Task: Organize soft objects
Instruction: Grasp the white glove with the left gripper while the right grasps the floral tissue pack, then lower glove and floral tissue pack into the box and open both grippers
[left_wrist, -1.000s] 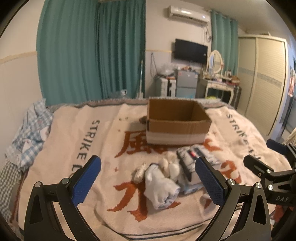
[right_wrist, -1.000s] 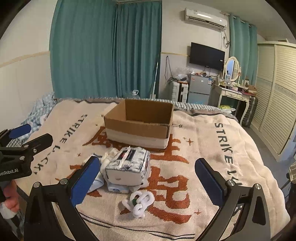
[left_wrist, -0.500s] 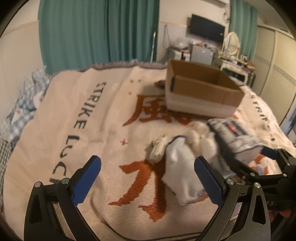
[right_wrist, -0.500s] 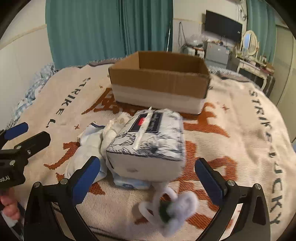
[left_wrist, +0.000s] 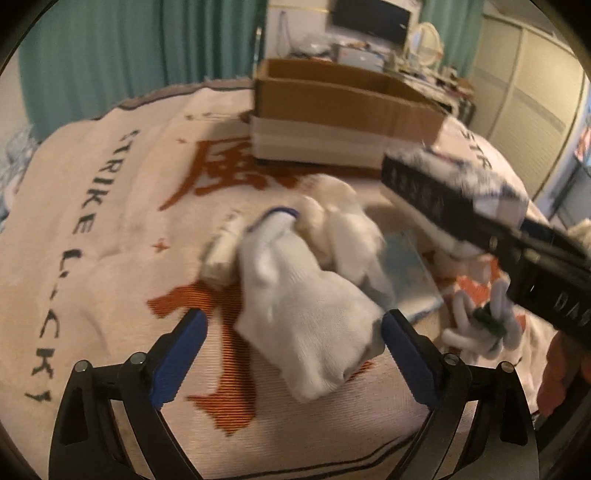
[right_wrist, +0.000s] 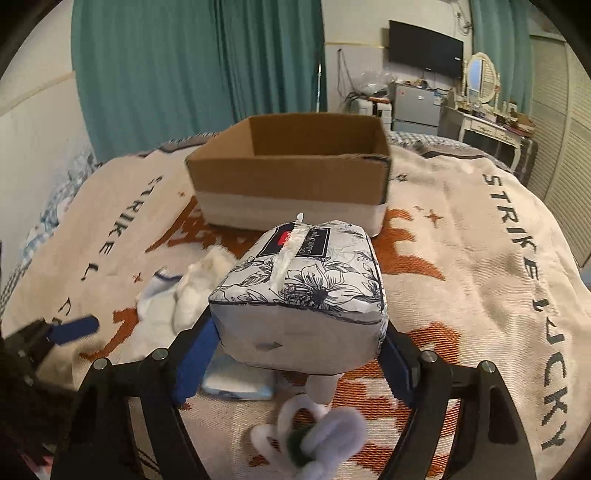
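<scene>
A white sock (left_wrist: 306, 314) is framed between the fingers of the left gripper (left_wrist: 291, 358), which are spread apart on either side of it; contact cannot be confirmed through the blur. The sock lies on the blanket (left_wrist: 110, 206) covering the bed, at the near edge of a small heap of soft things.

The right gripper (right_wrist: 295, 362) is set around a flower-printed tissue pack (right_wrist: 306, 291), its fingers pressed close against the pack's two sides; the pack appears gripped, though how firmly cannot be told. Beneath it a flat pale-blue packet (right_wrist: 236, 384) is seen, and a white fluffy hair tie (right_wrist: 314, 443) lies just in front.

An open cardboard box (right_wrist: 291, 177) stands further back on the blanket and is judged to be the place for these things. For the step to be done well, the sock should be taken across its bulk rather than by a loose edge, and the pack should be lifted straight up so the packet under it is not dragged along.
</scene>
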